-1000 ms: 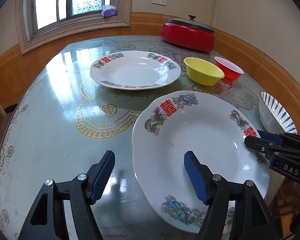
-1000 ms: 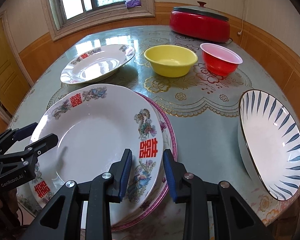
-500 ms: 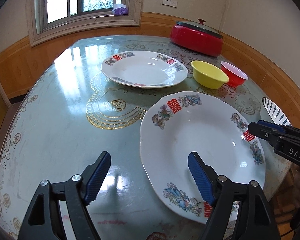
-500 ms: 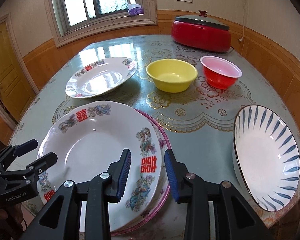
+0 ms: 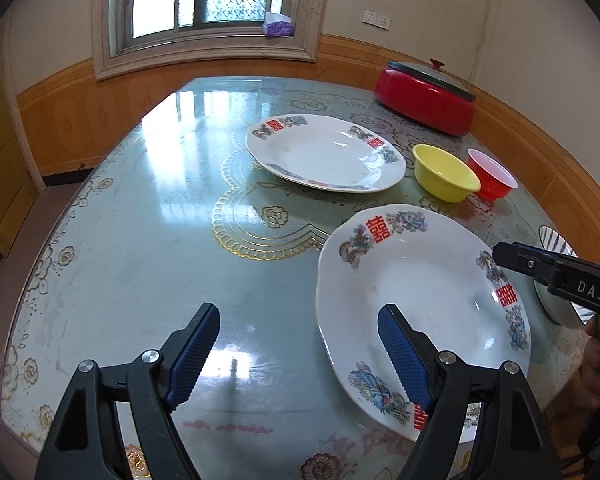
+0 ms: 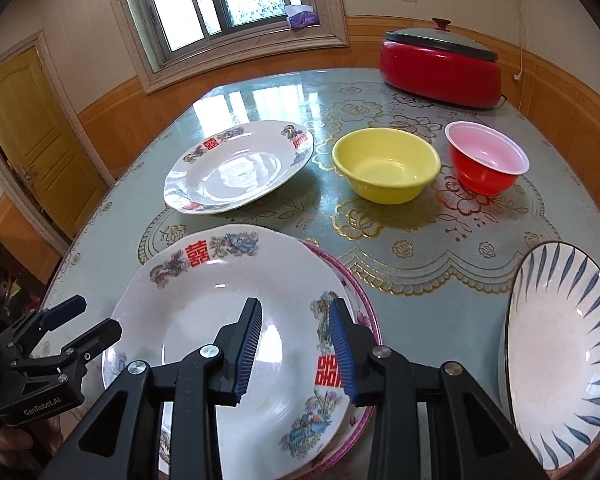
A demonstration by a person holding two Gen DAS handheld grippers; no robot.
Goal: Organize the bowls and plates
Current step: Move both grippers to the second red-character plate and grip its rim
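The near white plate (image 5: 420,292) (image 6: 220,300), with red characters and floral rim, lies on a pink-rimmed plate (image 6: 362,296) at the table's front. A matching white plate (image 5: 324,152) (image 6: 236,168) sits further back. My left gripper (image 5: 300,354) (image 6: 90,318) hangs open just left of the near plate's edge; its right finger is over the plate's rim. My right gripper (image 6: 296,348) (image 5: 508,254) hovers above the near plate's right side, its jaws narrowly apart with nothing between them. A yellow bowl (image 6: 384,164) and a red bowl (image 6: 486,160) stand side by side behind.
A blue-striped white bowl (image 6: 560,340) (image 5: 556,240) rests at the front right edge. A red lidded pot (image 6: 440,68) (image 5: 424,96) stands at the far right by the wall. The glass-topped table (image 5: 140,220) shows bare surface on the left.
Both grippers have drawn back and up from the near plate, so more of the table shows. The left jaws stand slightly wider. The plates and bowls have not moved.
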